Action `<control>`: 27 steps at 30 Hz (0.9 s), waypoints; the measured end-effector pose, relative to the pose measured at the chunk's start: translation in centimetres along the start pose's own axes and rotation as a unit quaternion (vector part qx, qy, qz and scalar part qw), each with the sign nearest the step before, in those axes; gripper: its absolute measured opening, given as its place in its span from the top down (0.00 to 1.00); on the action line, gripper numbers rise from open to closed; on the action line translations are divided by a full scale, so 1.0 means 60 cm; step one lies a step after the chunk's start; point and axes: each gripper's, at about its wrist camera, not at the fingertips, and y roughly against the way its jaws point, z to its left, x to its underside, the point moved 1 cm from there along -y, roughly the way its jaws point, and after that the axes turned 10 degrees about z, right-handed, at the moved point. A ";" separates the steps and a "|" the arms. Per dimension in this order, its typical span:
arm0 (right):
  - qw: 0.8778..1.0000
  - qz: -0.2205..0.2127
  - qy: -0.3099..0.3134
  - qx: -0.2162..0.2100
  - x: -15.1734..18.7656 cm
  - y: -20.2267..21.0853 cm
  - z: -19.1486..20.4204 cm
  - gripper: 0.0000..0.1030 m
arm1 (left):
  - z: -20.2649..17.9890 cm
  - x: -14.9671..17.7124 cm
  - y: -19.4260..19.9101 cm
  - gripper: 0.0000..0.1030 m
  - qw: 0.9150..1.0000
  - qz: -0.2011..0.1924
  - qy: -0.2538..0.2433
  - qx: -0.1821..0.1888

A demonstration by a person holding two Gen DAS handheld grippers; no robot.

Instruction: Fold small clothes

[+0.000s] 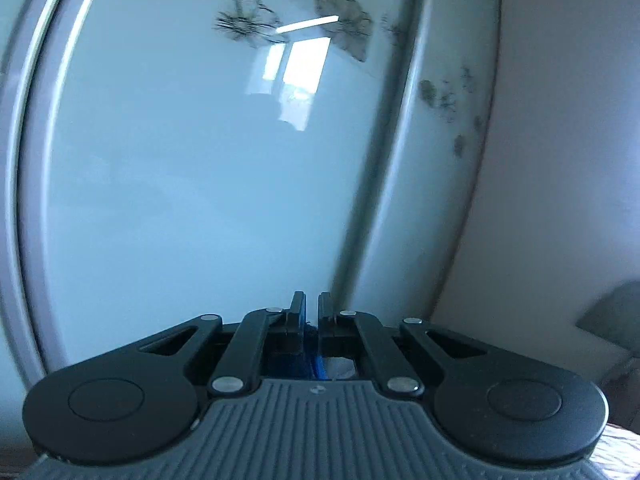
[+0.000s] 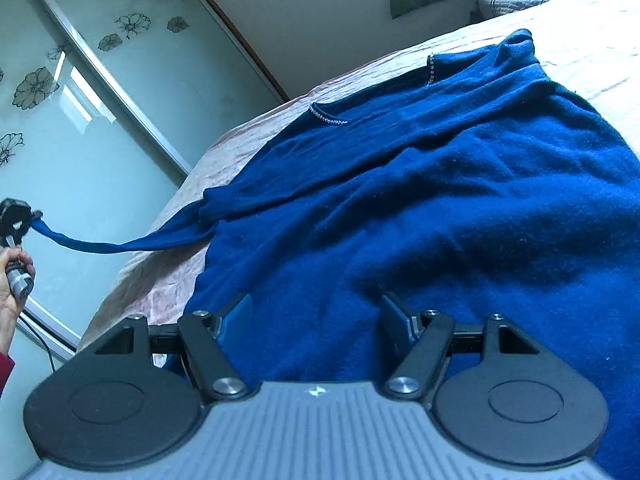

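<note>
Blue sweater: spread on bed, sleeve stretched toward 9 o'clock. Left gripper: clamped on sleeve end. Right gripper: jaws apart, empty, above hem. Risk: over-pulling drags body off bed.

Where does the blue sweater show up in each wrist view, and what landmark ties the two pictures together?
Left wrist: only a sliver of the blue sweater, bottom centre, pinched in the left gripper.
Right wrist: the sweater fills centre and right on the bed; its sleeve runs left to the left gripper.
Shared landmark: the flower-printed glass door.
</note>
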 end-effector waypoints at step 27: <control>0.994 -0.033 0.050 0.095 -0.019 0.040 -0.045 0.31 | -0.544 0.341 0.020 0.97 0.944 0.137 -0.209 0.215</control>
